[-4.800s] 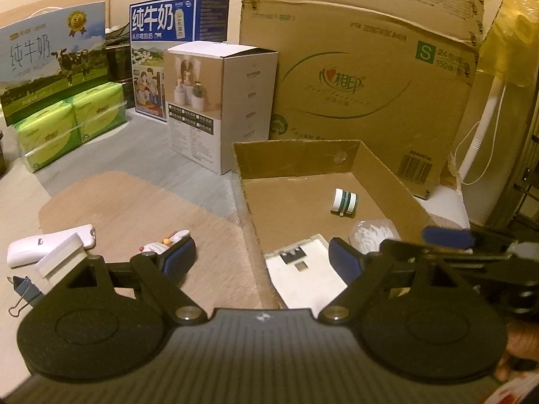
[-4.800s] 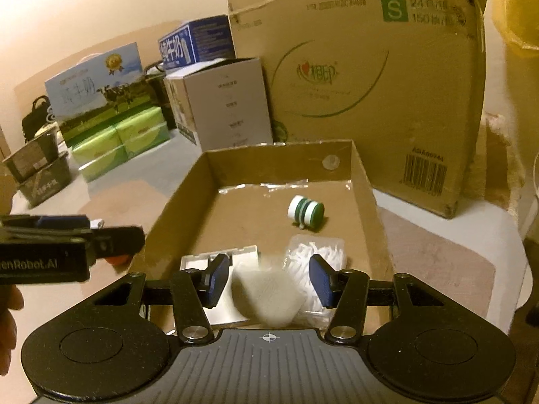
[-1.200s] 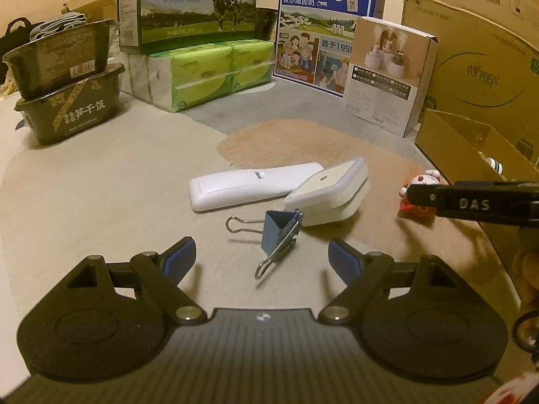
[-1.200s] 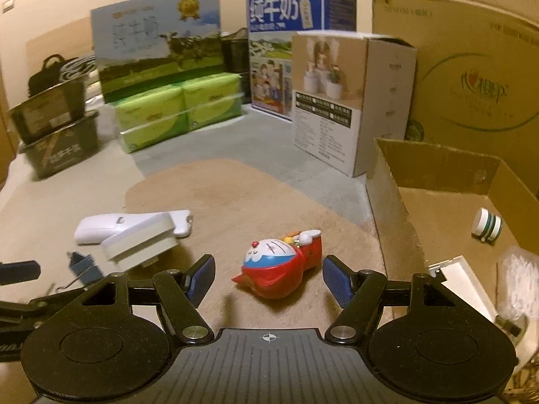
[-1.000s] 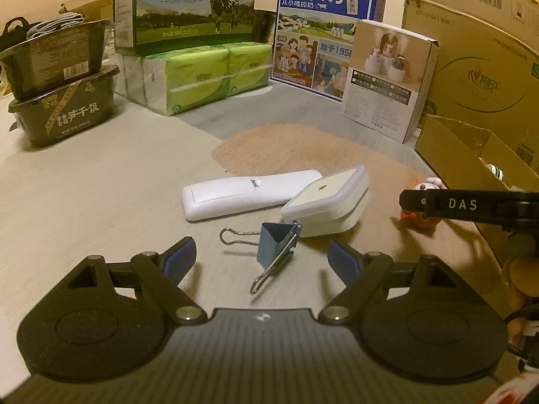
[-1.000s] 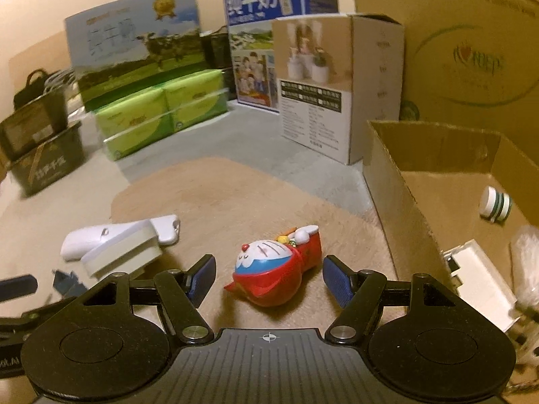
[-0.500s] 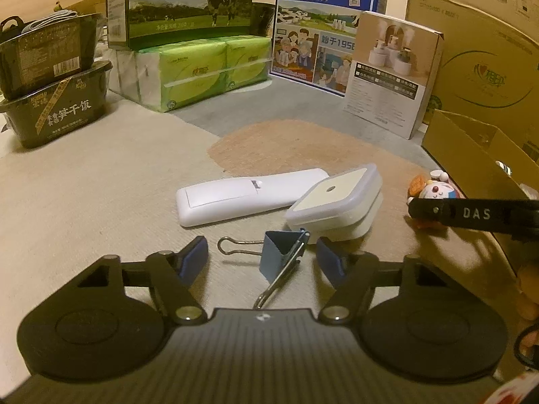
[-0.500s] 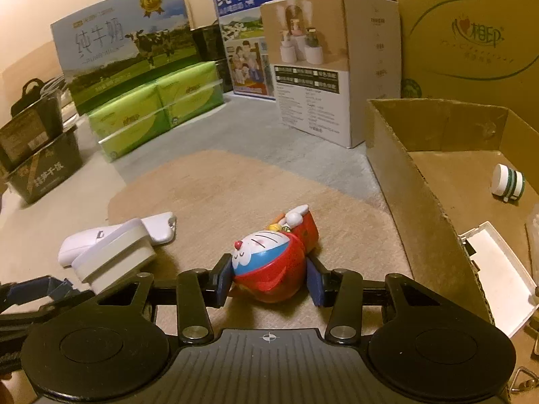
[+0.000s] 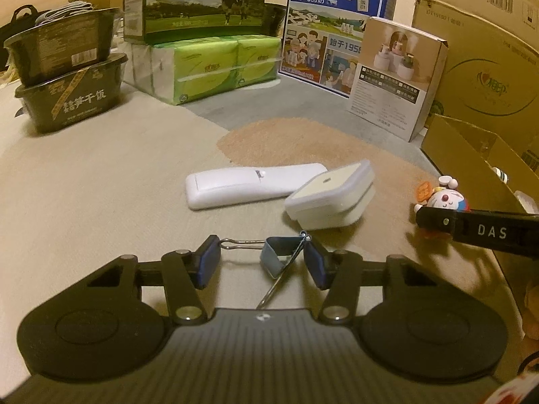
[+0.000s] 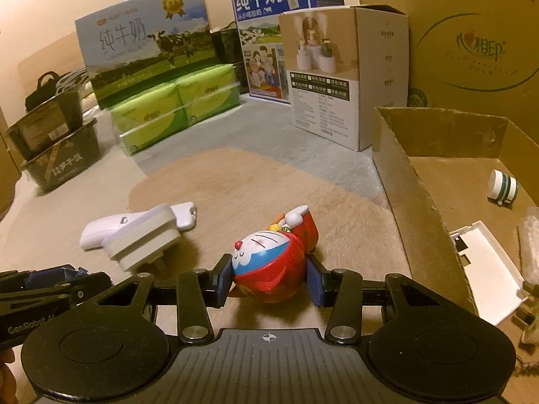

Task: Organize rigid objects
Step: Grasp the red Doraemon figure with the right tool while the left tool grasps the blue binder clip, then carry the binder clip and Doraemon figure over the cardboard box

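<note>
My right gripper [image 10: 268,281] is shut on a red and blue Doraemon toy [image 10: 271,256] on the brown mat, left of an open cardboard box [image 10: 409,185]. The toy also shows in the left wrist view [image 9: 444,198], behind the right gripper's finger. My left gripper [image 9: 262,262] has its jaws close around a blue binder clip [image 9: 281,259] on the floor; the right pad touches it, the left pad meets its wire handle. Beyond the clip lie a white remote [image 9: 249,185] and a cream lidded container [image 9: 331,198].
The cardboard box holds a green-and-white roll [image 10: 503,187], a white flat box [image 10: 485,266] and a clear bag [image 10: 532,239]. Milk cartons [image 9: 333,27], green tissue packs [image 9: 209,64], a white humidifier box [image 9: 394,77] and black tubs [image 9: 67,91] line the back.
Both grippers have closed in: the right jaws have shut onto the Doraemon toy, and the left jaws have narrowed around the binder clip while moving forward to it.
</note>
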`<state>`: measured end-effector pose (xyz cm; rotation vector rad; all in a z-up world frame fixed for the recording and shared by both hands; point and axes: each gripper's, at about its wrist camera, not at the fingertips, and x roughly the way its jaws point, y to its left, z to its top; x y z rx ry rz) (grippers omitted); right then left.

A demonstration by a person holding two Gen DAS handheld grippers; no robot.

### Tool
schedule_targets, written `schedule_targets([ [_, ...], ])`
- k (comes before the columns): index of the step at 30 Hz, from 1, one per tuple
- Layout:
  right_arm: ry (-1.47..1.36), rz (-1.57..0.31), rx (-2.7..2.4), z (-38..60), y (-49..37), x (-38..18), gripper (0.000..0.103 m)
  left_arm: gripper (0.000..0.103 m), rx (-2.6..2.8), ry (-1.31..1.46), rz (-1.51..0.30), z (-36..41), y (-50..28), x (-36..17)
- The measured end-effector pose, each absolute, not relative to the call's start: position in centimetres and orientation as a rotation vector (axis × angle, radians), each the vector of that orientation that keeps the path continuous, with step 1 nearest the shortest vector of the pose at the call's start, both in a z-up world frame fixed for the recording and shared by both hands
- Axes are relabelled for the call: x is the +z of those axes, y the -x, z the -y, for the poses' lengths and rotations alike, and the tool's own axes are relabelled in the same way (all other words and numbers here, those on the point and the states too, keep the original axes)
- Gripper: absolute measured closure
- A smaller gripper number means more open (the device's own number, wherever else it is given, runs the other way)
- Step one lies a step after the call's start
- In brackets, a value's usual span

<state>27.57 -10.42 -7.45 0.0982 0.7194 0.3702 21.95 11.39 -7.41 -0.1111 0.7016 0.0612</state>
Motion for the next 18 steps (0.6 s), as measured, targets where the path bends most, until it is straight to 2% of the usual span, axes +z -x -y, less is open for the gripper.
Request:
schedule_targets([
  [18, -0.078, -0.681, 0.414, 13.0, -20.3, -3.7, 0.058, 0.052, 0.089, 0.132, -0.682, -8.5, -14.7, -3.9],
])
